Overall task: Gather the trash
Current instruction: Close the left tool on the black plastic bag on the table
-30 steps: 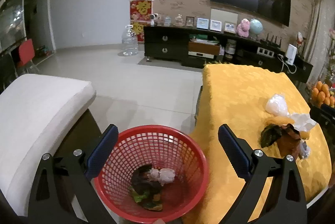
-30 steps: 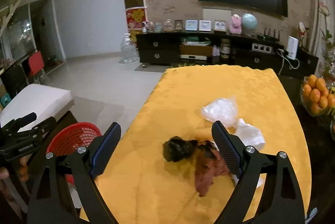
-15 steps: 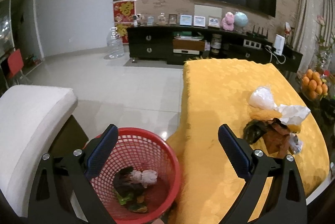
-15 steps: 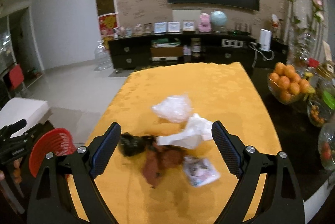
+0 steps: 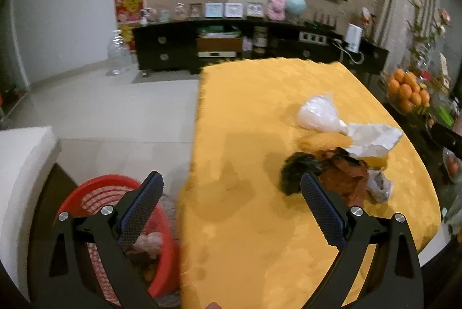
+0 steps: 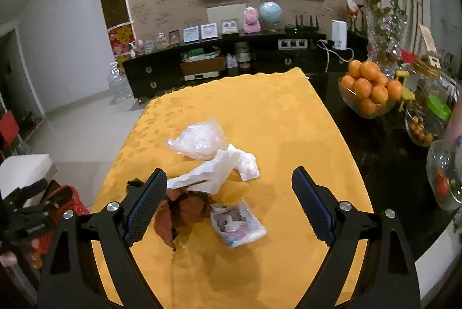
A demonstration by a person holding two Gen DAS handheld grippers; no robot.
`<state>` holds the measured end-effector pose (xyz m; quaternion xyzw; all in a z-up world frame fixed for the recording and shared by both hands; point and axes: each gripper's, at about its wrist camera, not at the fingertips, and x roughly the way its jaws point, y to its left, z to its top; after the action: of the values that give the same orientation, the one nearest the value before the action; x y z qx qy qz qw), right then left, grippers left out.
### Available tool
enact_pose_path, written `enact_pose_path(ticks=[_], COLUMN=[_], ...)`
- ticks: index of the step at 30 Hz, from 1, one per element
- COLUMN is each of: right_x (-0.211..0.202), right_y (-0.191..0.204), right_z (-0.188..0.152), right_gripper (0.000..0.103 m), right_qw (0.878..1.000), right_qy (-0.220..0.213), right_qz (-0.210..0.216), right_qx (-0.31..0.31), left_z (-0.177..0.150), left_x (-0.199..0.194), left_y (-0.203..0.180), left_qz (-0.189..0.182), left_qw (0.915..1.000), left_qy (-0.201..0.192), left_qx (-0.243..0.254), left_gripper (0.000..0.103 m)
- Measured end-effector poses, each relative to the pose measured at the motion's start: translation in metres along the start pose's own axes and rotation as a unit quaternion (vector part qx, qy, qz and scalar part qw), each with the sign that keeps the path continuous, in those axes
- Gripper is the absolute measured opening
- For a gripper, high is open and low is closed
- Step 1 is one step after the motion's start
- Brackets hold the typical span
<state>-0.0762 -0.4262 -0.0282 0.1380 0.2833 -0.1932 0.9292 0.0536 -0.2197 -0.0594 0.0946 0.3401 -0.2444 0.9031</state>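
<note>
A heap of trash lies on the yellow tablecloth: a clear plastic bag, crumpled white paper, brown and dark peels and a small printed wrapper. My right gripper is open and empty, low over the heap. My left gripper is open and empty above the table's left edge, the heap to its right. A red mesh basket with some trash in it stands on the floor at lower left.
A white seat is left of the basket. A bowl of oranges, glass jars and a vase of flowers stand on the dark surface to the right. A black TV cabinet lines the far wall.
My left gripper swung right, from over the basket to over the table edge. My right gripper moved right and closer to the heap. Both stayed open.
</note>
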Motion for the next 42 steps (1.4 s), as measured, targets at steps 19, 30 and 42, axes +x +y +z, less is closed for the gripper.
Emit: enact_pose_path(ticks=[19,30,42], right_x=[0.006,0.018,0.021], right_y=[-0.02,-0.029,-0.032], right_z=[0.0,-0.006,-0.006], right_gripper=[0.086,0.086,0.086], right_qw=[1.0,0.999,0.998], right_qy=[0.015,0.031,0.034], right_qz=[0.001,-0.014,-0.008], right_qx=[0.026,0.036,0.044], left_z=[0.002,-0.004,0.011], left_x=[0.112,0.131,0.077], left_y=[-0.063,-0.07,-0.043], left_qz=[-0.046,-0.086,-0.084], left_qw=[0.9929,0.9879,0.9943], left_qy=[0.088,0.116,0.062], left_qx=[0.066,0.056,0.021], left_gripper=[0.092,0.043,0.042])
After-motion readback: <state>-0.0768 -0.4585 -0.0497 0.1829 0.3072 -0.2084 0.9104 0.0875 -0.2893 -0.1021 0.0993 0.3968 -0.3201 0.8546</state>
